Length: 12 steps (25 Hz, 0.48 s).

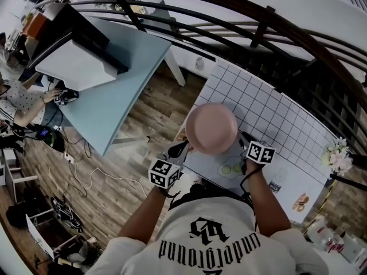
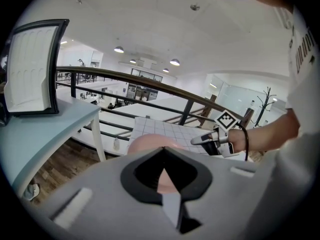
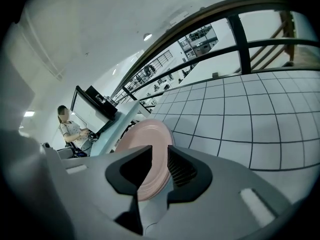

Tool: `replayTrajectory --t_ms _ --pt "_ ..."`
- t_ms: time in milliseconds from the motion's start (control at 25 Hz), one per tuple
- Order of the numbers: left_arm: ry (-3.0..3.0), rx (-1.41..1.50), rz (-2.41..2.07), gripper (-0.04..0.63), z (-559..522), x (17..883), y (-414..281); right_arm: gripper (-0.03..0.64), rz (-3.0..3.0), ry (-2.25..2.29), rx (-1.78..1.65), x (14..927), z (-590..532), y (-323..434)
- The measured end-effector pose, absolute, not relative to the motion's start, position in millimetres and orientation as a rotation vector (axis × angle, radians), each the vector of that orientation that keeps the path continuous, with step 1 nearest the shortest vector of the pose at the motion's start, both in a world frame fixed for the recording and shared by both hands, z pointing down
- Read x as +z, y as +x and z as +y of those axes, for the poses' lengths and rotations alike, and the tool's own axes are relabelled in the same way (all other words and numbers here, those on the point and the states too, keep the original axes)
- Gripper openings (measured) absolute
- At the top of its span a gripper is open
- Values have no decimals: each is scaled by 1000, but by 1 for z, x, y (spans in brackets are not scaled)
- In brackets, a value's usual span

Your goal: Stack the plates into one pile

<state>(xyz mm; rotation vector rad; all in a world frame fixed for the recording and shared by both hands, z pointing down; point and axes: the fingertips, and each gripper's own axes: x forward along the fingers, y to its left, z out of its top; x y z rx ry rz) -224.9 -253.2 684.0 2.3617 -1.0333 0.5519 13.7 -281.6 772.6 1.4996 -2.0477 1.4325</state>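
A pink plate (image 1: 211, 128) is held up over the white grid-lined table (image 1: 275, 113). My left gripper (image 1: 183, 148) meets its near left rim and my right gripper (image 1: 243, 140) its near right rim. In the left gripper view the plate (image 2: 148, 143) fills a thin wedge between the nearly closed jaws. The right gripper view has the plate's (image 3: 145, 146) rim running in between the jaws, tilted on edge. Under the plate lies a pale flat piece with green rounds (image 1: 230, 169), partly hidden.
A light blue table (image 1: 123, 82) with a monitor (image 1: 80, 62) stands to the left over wood floor. A dark railing (image 1: 241, 16) curves behind the grid table. Flowers (image 1: 338, 154) and a bottle (image 1: 277, 180) sit at the right. A person (image 1: 23, 103) sits far left.
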Motion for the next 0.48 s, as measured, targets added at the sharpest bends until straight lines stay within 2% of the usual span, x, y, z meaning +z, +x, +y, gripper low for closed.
replayTrajectory --t_ms 480 --pt "2500 480 -1058 49 -239 622 -237 83 -2178 1590 1185 691 -261 -2"
